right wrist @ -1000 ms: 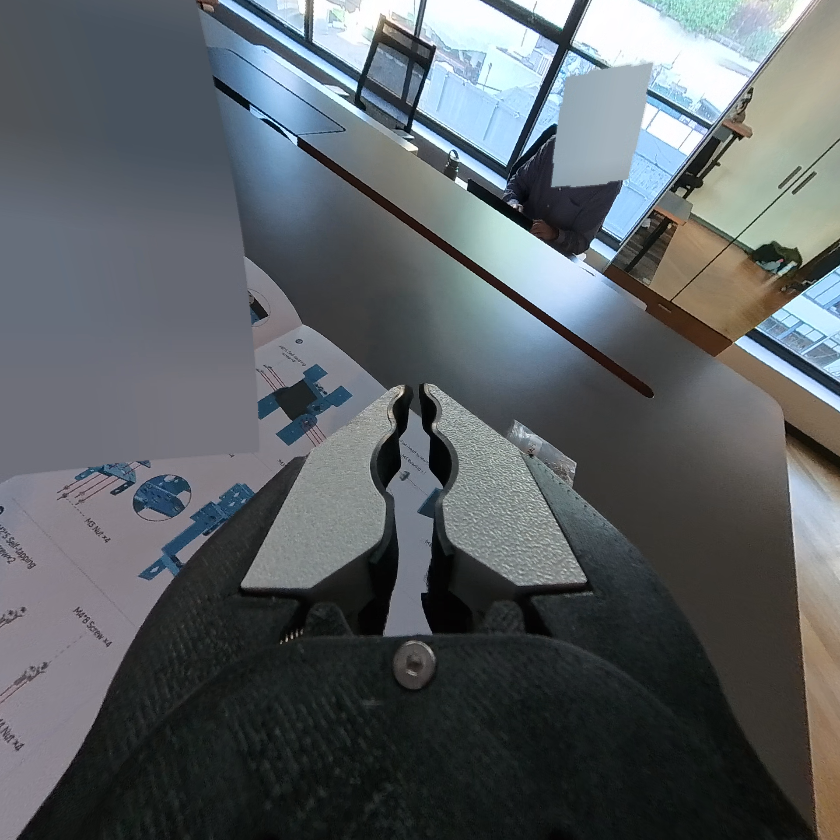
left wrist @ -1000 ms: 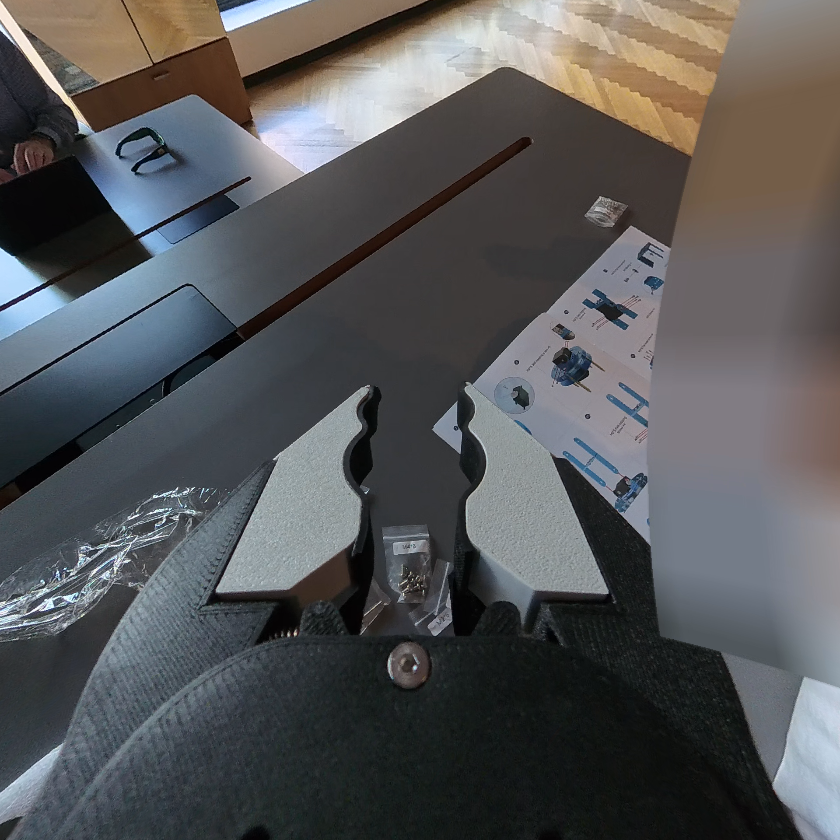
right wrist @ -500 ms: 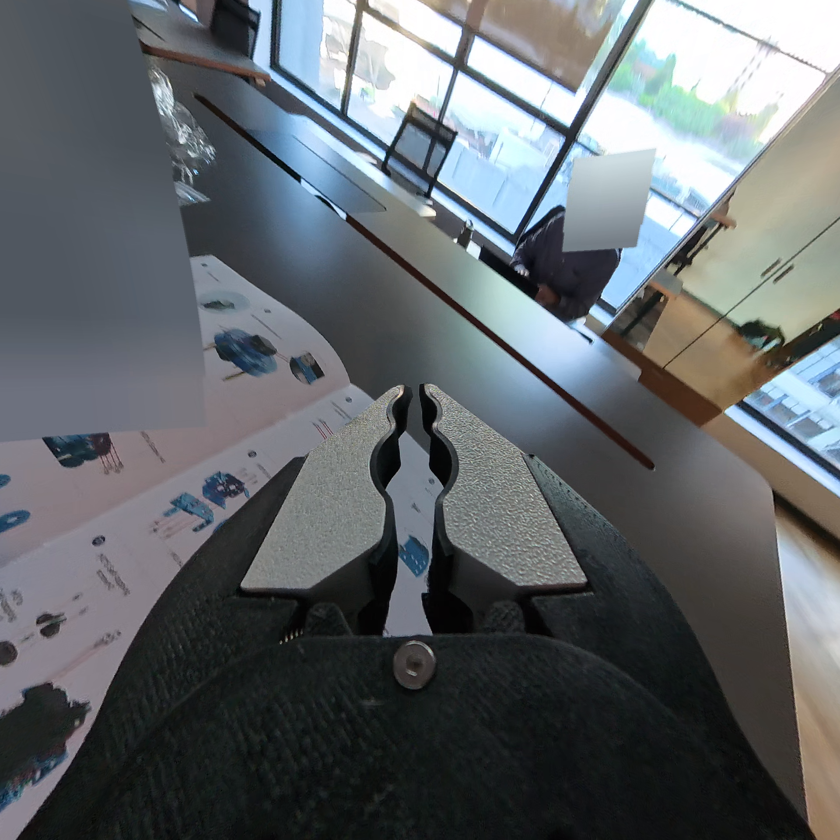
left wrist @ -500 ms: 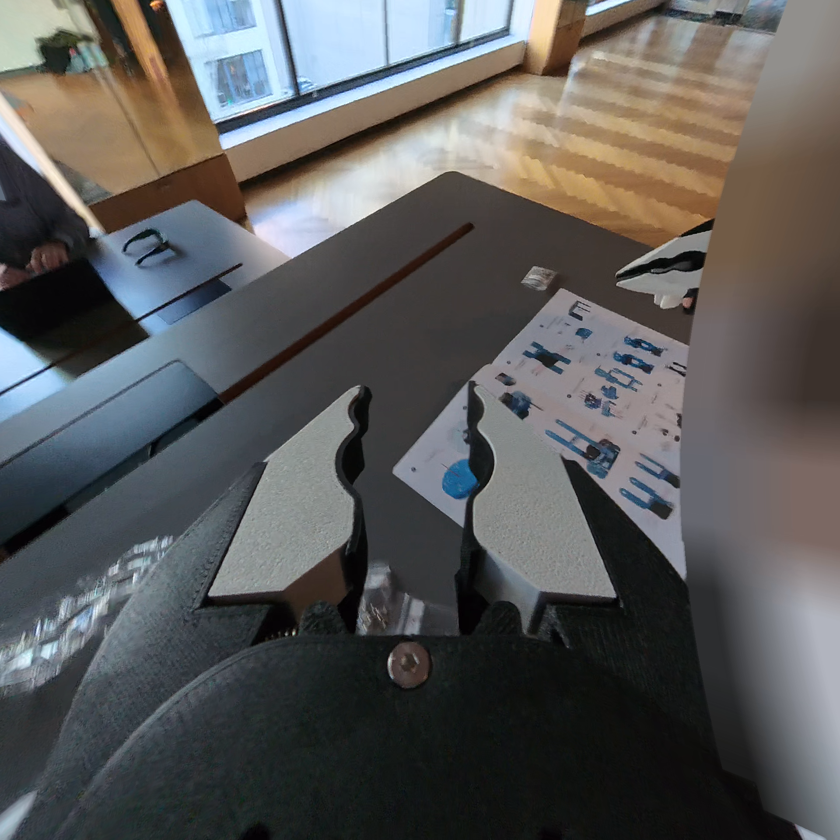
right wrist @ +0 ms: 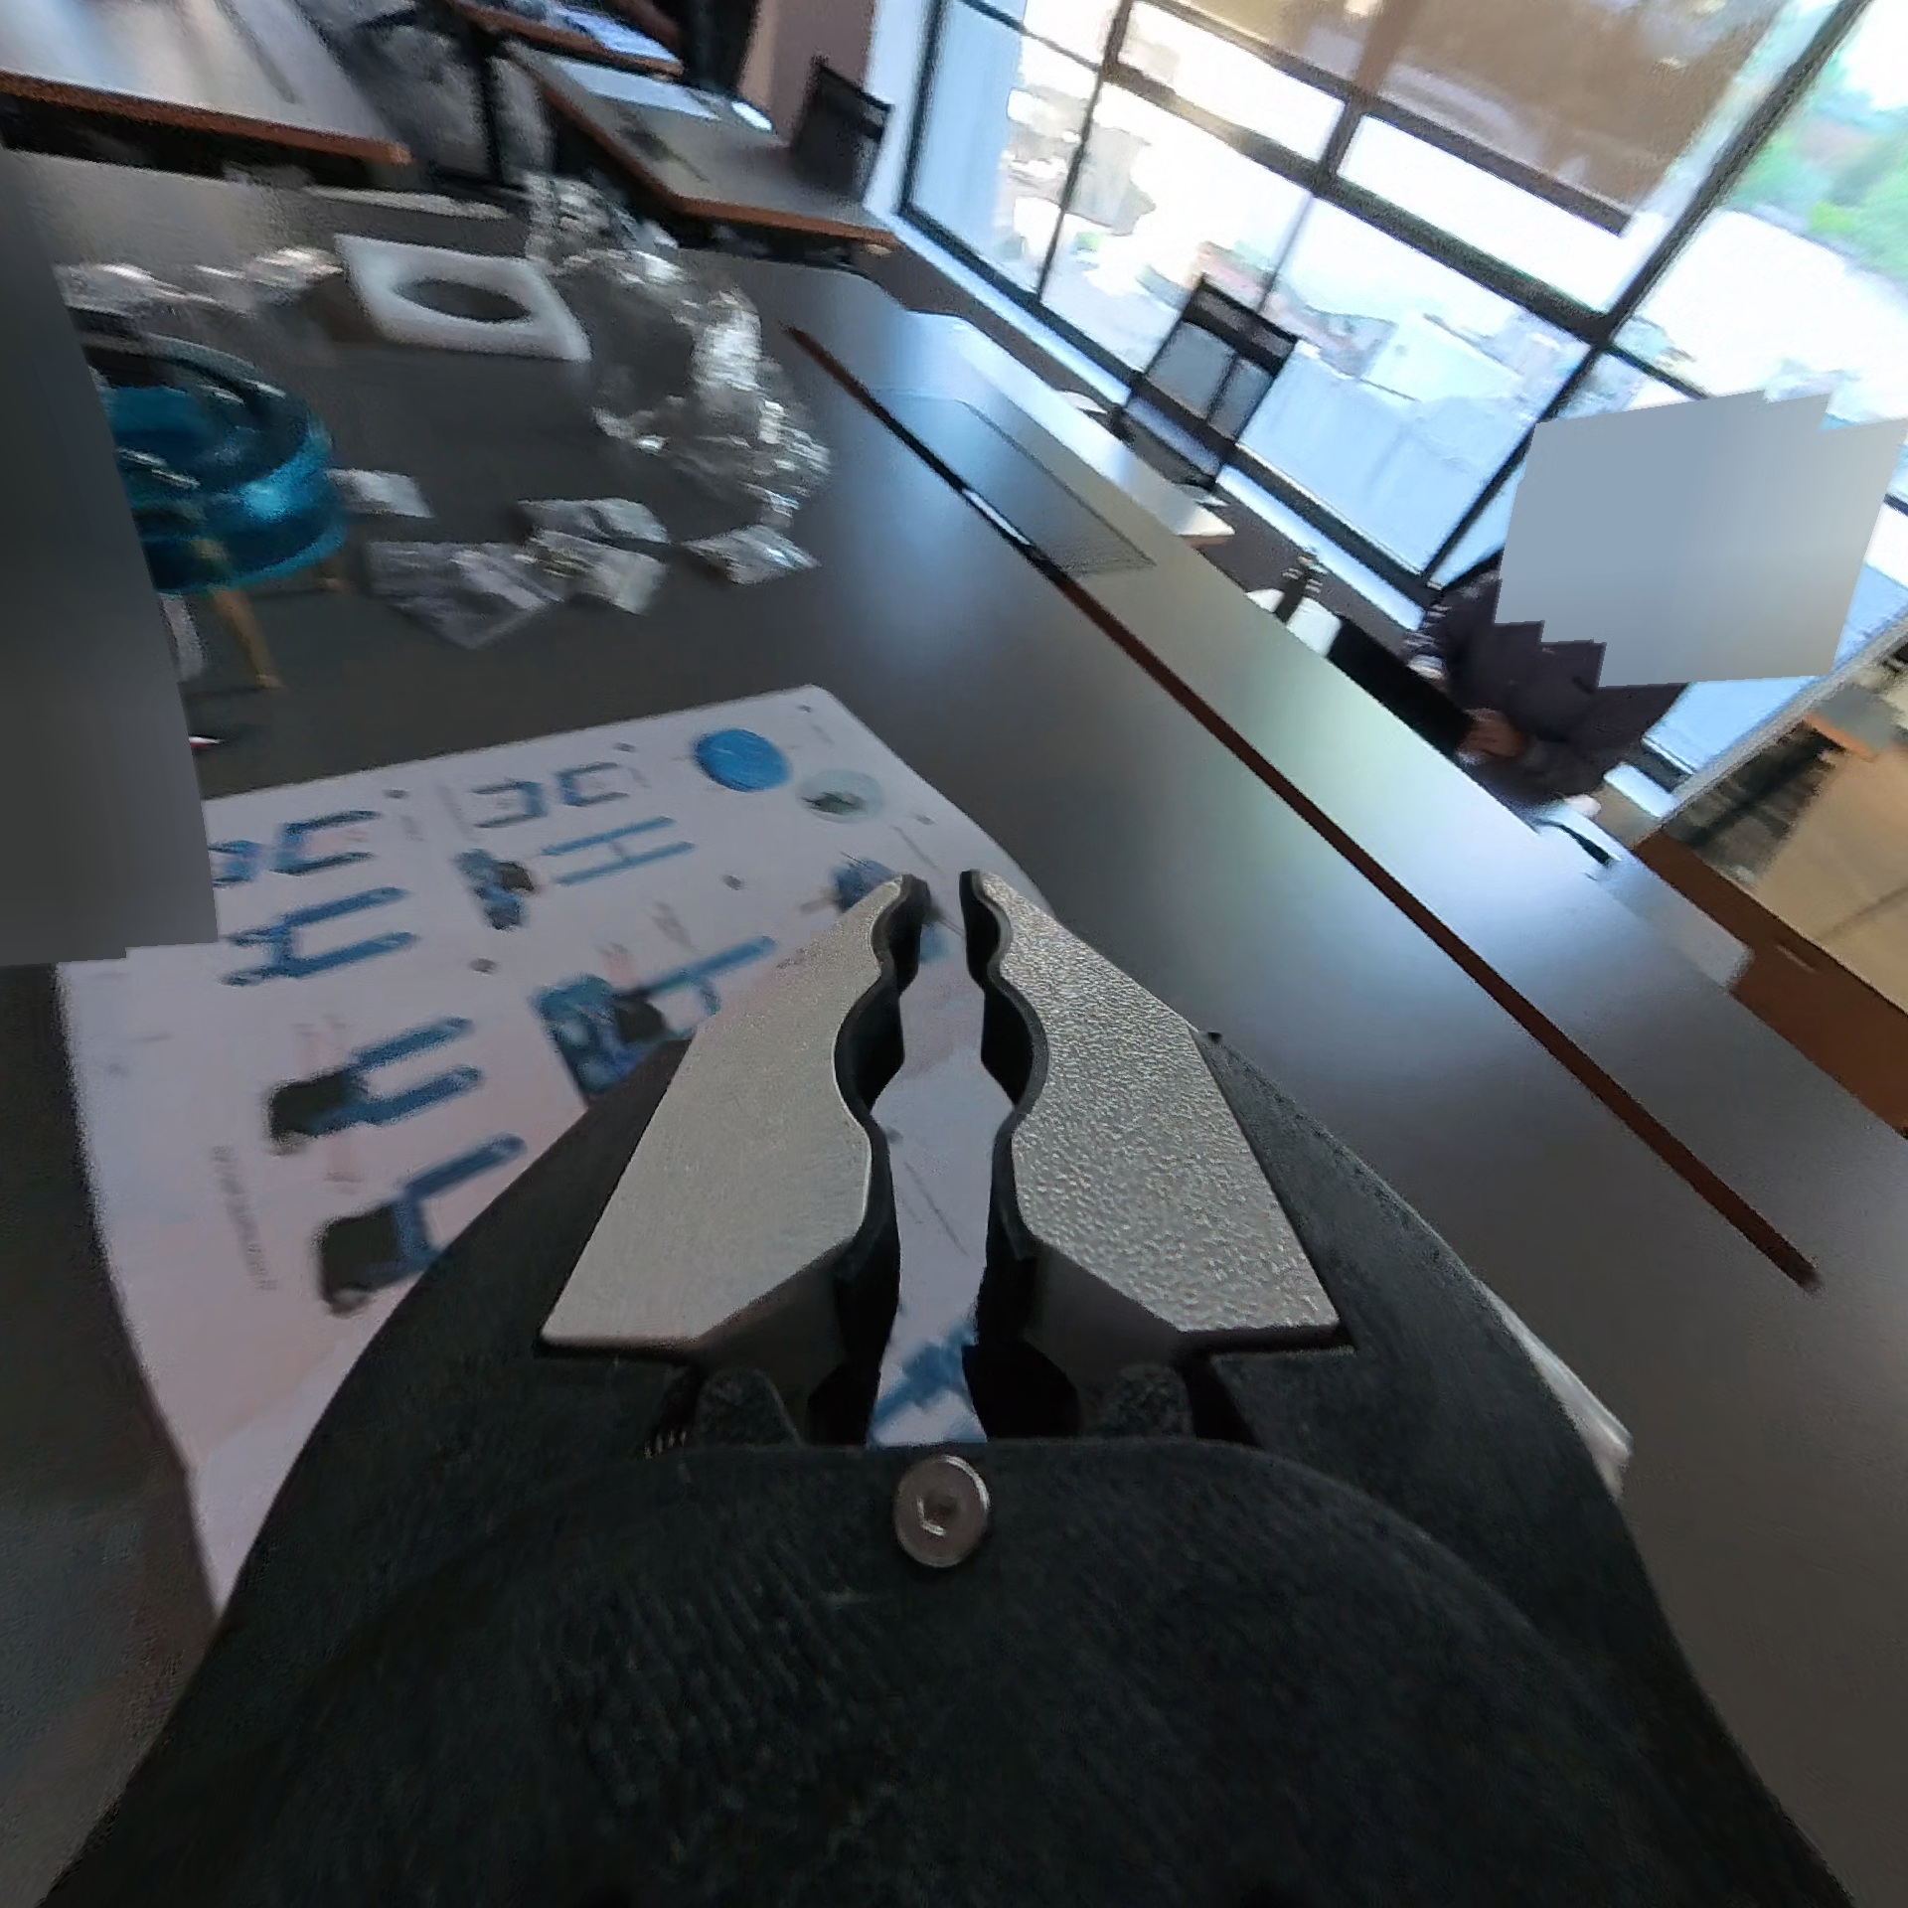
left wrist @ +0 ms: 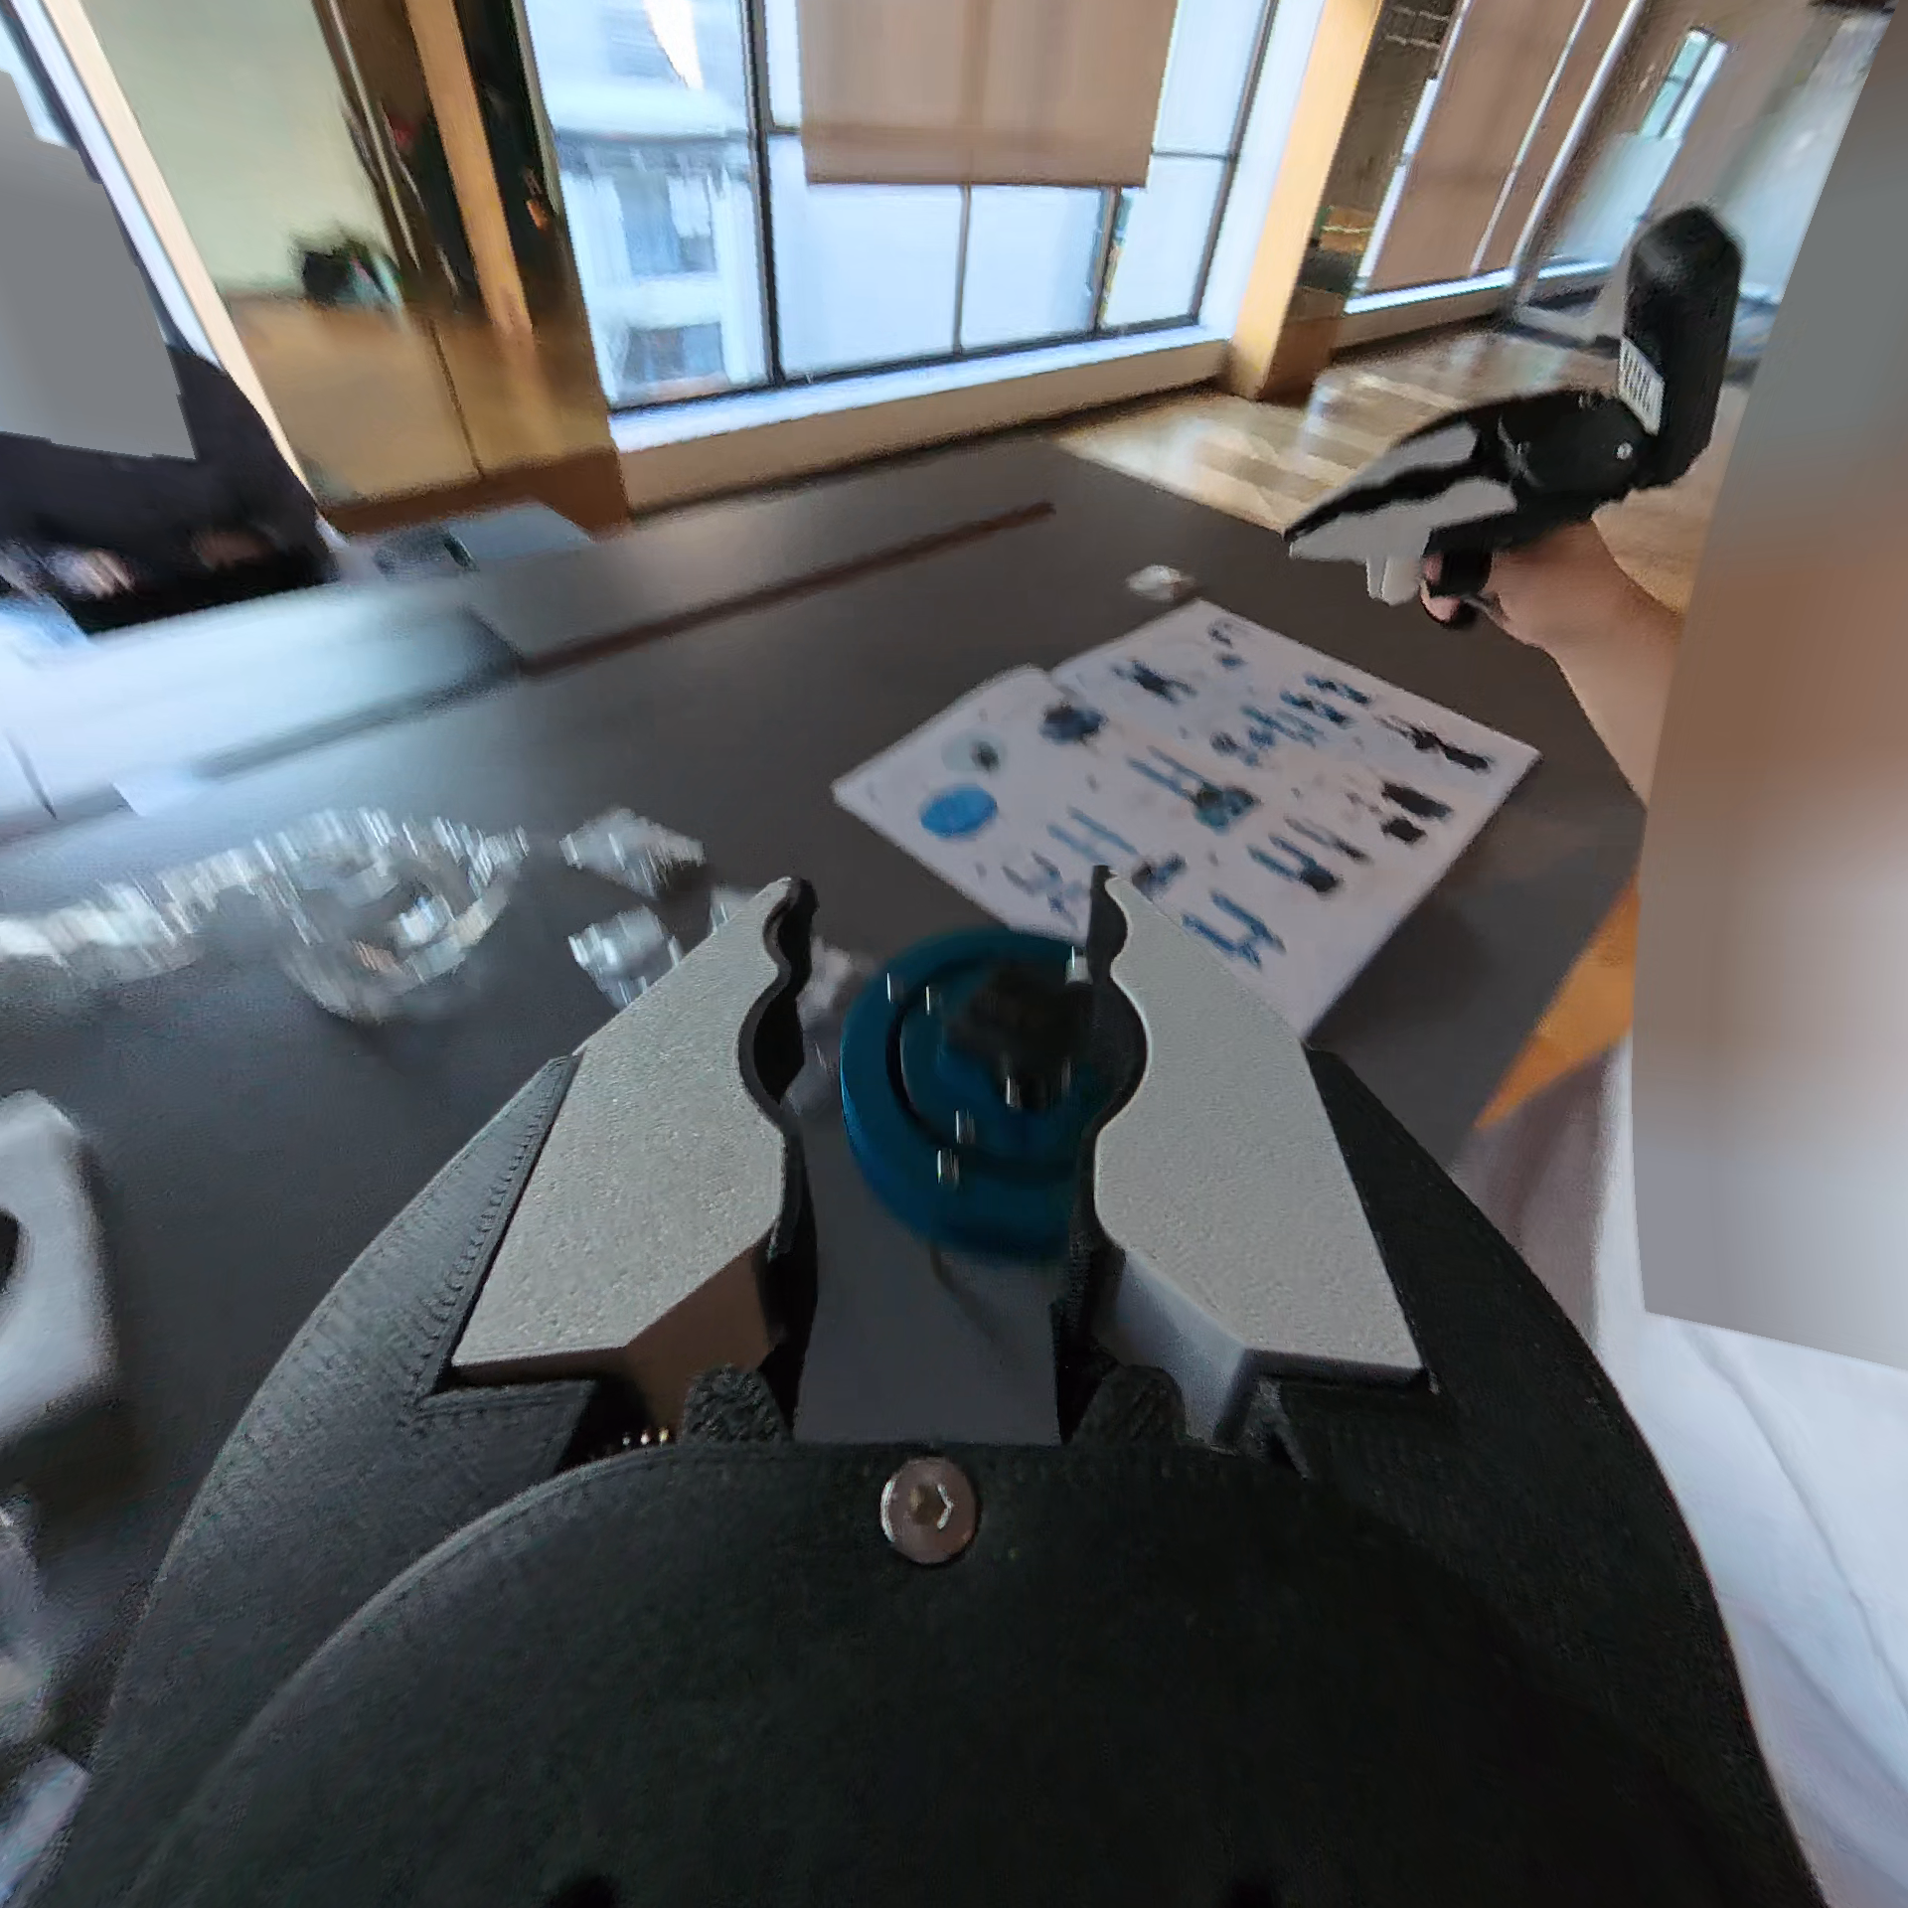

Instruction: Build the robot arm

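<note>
My left gripper (left wrist: 945, 896) is open, low over the dark table (left wrist: 640, 723). A blue round disc part (left wrist: 960, 1094) with a black centre and small pins shows between its fingers, close against the right finger; I cannot tell if they touch. The disc also shows in the right wrist view (right wrist: 222, 465), partly behind a grey patch. My right gripper (right wrist: 937, 890) is shut with nothing in it, above a printed instruction sheet (right wrist: 465, 929). It also shows in the left wrist view (left wrist: 1332, 527), held in a hand above the sheet (left wrist: 1187, 785).
Small clear bags of screws (right wrist: 578, 558) and crumpled clear plastic (right wrist: 712, 413) lie left of the sheet. A white foam block with a round hole (right wrist: 465, 299) lies beyond them. A long slot (right wrist: 1342, 774) runs along the table. A person (right wrist: 1528, 702) sits at the far desk.
Both views have swung and pulled back, with blur. The blue disc has come into view between my left fingers. My right gripper now shows in the left wrist view. Jaw gaps are unchanged.
</note>
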### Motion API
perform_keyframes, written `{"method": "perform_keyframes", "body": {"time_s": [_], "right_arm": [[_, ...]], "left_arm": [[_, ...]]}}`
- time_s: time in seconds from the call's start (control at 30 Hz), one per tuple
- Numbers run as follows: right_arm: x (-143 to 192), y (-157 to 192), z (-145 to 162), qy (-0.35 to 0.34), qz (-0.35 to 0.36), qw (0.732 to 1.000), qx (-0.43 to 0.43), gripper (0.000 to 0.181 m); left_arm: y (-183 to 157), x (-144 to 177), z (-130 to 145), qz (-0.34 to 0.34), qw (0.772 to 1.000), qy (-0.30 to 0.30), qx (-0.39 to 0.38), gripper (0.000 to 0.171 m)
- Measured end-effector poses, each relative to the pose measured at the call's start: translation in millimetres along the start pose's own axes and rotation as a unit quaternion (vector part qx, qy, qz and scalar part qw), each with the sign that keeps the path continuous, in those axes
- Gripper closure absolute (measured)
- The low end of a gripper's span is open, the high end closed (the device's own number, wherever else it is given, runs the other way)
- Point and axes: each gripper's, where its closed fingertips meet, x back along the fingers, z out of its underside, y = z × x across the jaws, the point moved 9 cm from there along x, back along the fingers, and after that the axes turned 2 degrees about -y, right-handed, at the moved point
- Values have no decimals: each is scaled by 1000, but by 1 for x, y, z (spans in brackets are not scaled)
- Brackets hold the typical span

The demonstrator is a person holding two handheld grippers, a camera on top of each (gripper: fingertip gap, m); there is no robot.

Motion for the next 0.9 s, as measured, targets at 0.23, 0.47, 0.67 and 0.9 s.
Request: {"method": "perform_keyframes", "body": {"time_s": [0.23, 0.47, 0.67, 0.9], "right_arm": [[-59, 101, -49, -36, -190, 981, -15, 170], [-109, 187, -62, -31, -253, 963, -84, 146], [-118, 248, -48, 21, -171, 968, -183, 127], [-115, 255, -39, 33, -232, 825, -514, 123]], "left_arm": [[15, -3, 50, 92, 995, 35, -20, 113], [54, -37, 60, 180, 982, 59, 4, 118], [103, -67, 84, 272, 944, 124, 137, 137], [106, -92, 86, 341, 885, 242, 206, 133]]}}
